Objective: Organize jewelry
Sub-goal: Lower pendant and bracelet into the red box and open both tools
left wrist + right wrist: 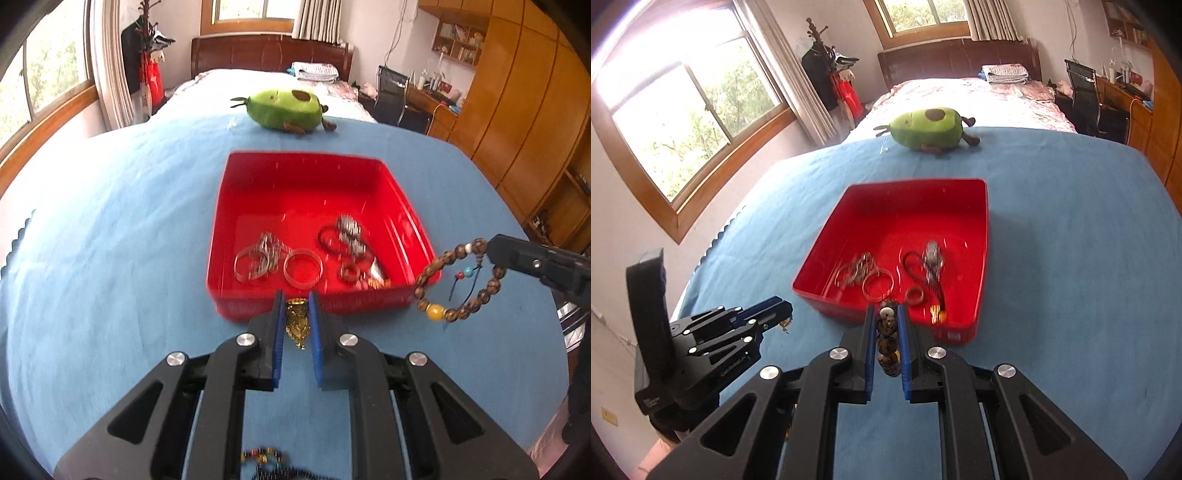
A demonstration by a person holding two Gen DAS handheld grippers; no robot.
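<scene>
A red tray sits on the blue cloth and holds several rings, bangles and a watch. My left gripper is shut on a gold pendant just before the tray's near wall. It also shows at the left of the right wrist view. My right gripper is shut on a brown bead bracelet at the tray's near edge. In the left wrist view the bracelet hangs from the right gripper beside the tray's right corner.
A green avocado plush lies beyond the tray. More dark beads lie on the cloth below my left gripper. A bed, windows, a desk with a chair and wooden wardrobes surround the table.
</scene>
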